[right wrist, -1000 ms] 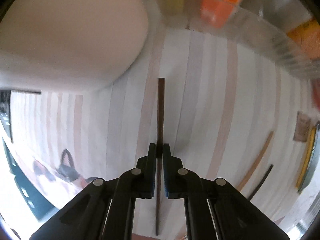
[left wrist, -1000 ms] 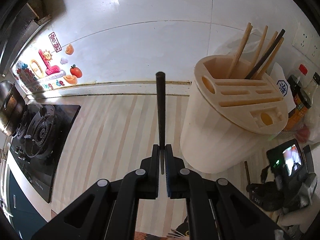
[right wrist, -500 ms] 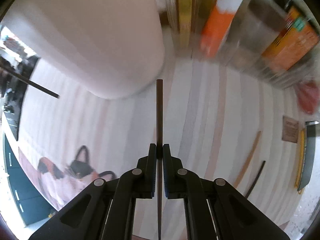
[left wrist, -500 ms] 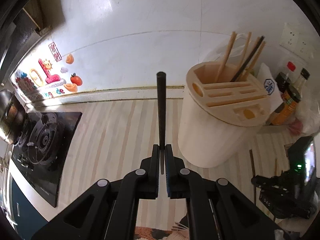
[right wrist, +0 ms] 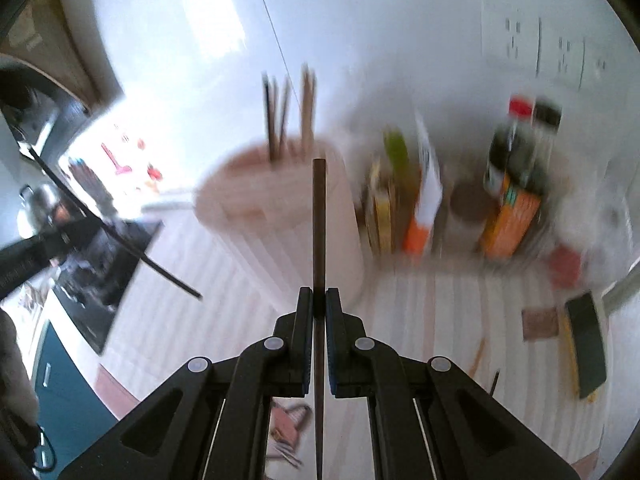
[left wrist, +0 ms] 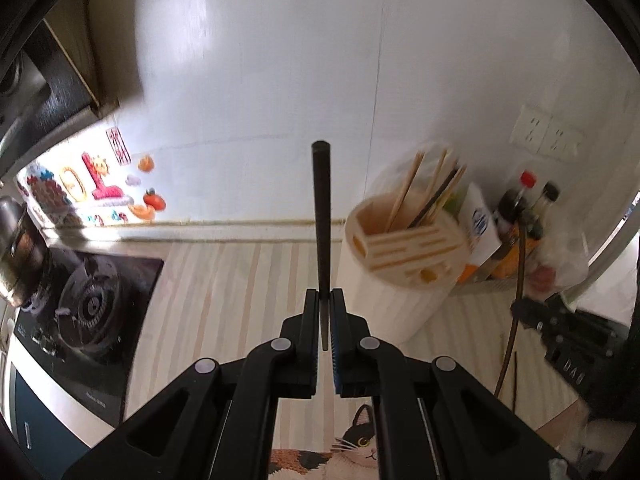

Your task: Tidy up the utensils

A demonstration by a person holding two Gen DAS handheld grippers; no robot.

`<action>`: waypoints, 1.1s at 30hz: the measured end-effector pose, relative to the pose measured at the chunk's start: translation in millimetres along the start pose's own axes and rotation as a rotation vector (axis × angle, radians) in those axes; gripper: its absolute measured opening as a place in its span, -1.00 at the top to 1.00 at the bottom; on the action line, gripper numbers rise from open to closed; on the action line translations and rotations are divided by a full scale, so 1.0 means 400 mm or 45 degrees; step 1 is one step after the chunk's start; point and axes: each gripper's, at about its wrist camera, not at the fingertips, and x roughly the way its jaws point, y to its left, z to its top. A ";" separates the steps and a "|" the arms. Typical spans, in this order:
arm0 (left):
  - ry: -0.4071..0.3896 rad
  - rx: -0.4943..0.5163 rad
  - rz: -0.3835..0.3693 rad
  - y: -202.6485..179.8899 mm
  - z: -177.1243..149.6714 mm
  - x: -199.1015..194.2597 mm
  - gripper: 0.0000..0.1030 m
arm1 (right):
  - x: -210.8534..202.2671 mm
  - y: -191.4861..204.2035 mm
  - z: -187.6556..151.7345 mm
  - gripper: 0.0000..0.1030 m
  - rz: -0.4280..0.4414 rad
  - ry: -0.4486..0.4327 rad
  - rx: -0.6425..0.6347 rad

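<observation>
A kitchen counter with a pale striped surface [left wrist: 224, 292] runs along a white tiled wall. Toward its right end, near the back edge, stands a cream plastic utensil holder with a slotted top [left wrist: 404, 264]. Several wooden chopsticks and one dark chopstick [left wrist: 430, 188] already stand in its rear compartment.

The left gripper [left wrist: 325, 320] is clamped on a black round chopstick [left wrist: 321, 216], pinched low down so that most of its length points up and forward. It is held in the air over the counter, just left of the holder.

The right gripper [right wrist: 319, 312] is likewise closed on a brown wooden chopstick [right wrist: 319, 224], which also extends below the fingers. In the blurred right wrist view its tip lines up with the holder's front wall, the holder rising close ahead.

Two loose chopsticks [right wrist: 486, 364] lie on the counter near its right front edge. Sauce bottles and cartons [left wrist: 516, 216] crowd the back right corner, and a black gas hob [left wrist: 88, 304] fills the left end.

This looks like the carrying step: both sticks are lifted and neither is yet in the holder. Next, each would likely need raising above the rim, tipping thin end downward over the rear compartment, then releasing. The remaining loose sticks would follow.
</observation>
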 end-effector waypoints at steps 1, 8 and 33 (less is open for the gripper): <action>-0.013 0.000 -0.003 0.000 0.007 -0.013 0.95 | -0.022 0.001 0.017 0.89 0.005 -0.037 -0.002; -0.126 -0.013 -0.031 0.005 0.083 -0.096 0.95 | -0.130 0.034 0.153 0.89 0.057 -0.248 0.007; -0.277 -0.018 -0.252 -0.076 0.376 -0.042 0.95 | -0.153 0.013 0.454 0.89 0.035 -0.645 0.133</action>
